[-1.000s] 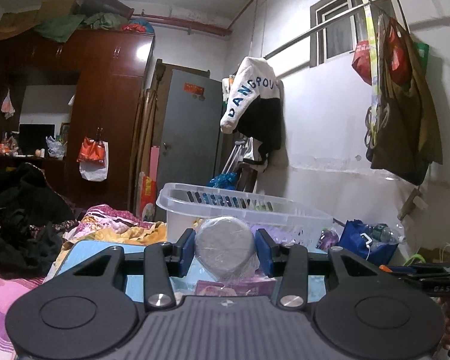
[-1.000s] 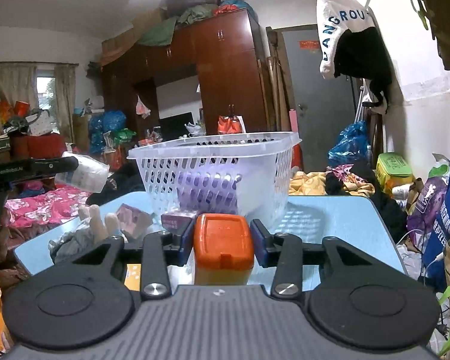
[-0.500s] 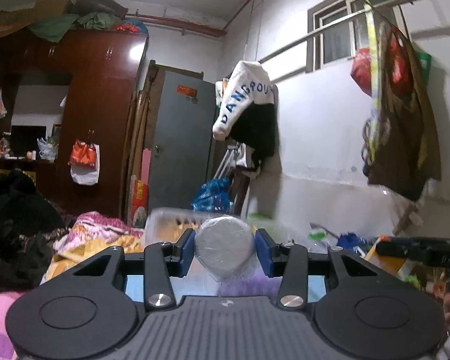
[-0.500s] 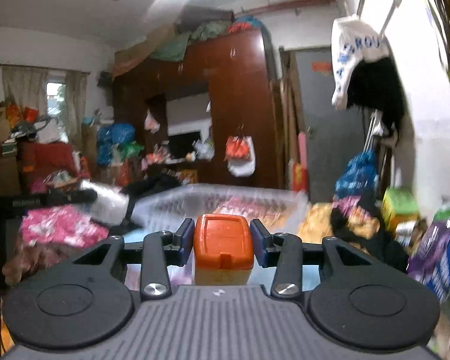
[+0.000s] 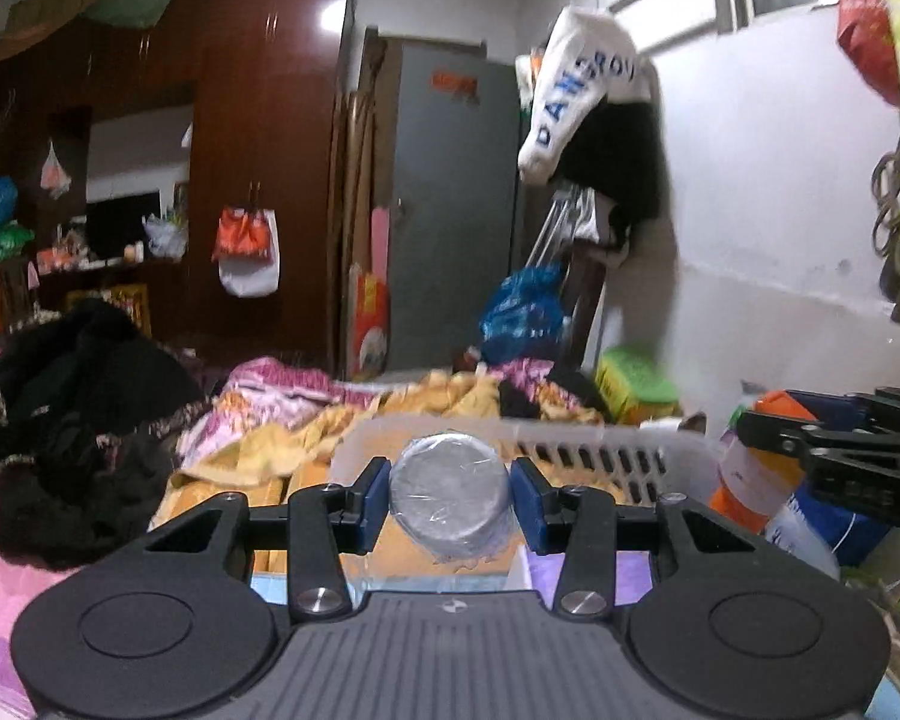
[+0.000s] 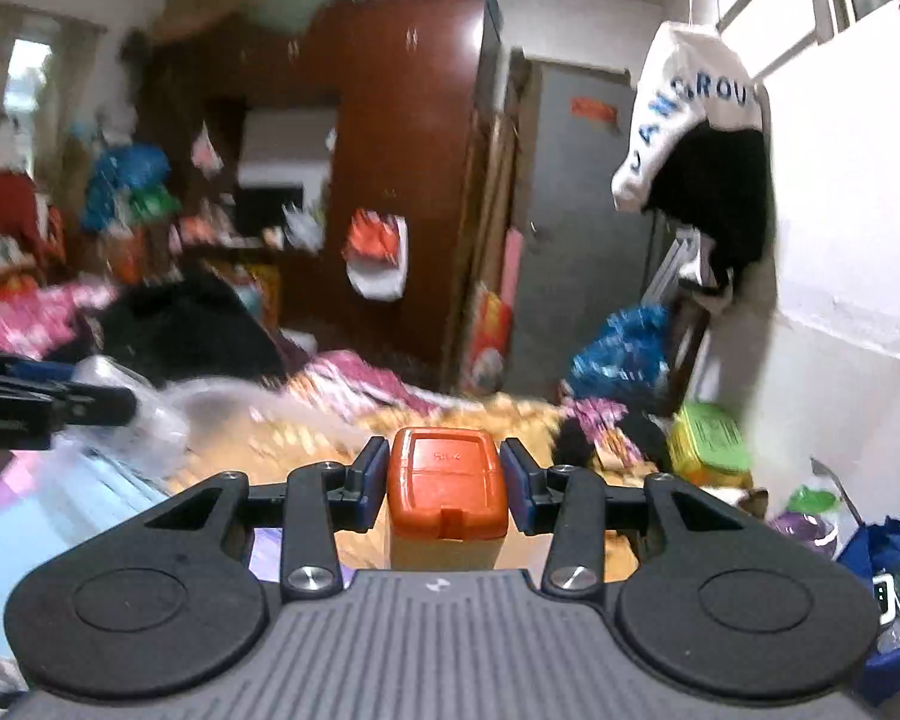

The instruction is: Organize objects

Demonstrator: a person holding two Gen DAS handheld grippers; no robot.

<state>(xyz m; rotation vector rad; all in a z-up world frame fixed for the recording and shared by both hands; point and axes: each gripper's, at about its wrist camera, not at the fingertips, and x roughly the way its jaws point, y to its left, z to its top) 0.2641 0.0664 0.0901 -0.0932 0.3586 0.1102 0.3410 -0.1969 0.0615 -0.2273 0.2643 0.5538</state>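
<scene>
Wardrobe (image 5: 258, 168): dark brown, far across the room, left of the grey door (image 5: 450, 204). Basket (image 5: 570, 450): white slatted plastic, just beyond your left gripper (image 5: 450, 504), on the right half of that view. Left gripper: clenched on a round grey tin (image 5: 450, 495) wrapped in clear film, held at the basket's near rim. Right gripper (image 6: 444, 486): clamped on a bottle with an orange cap (image 6: 447, 483), raised above the yellow bedding (image 6: 342, 438); its view is blurred to the left.
</scene>
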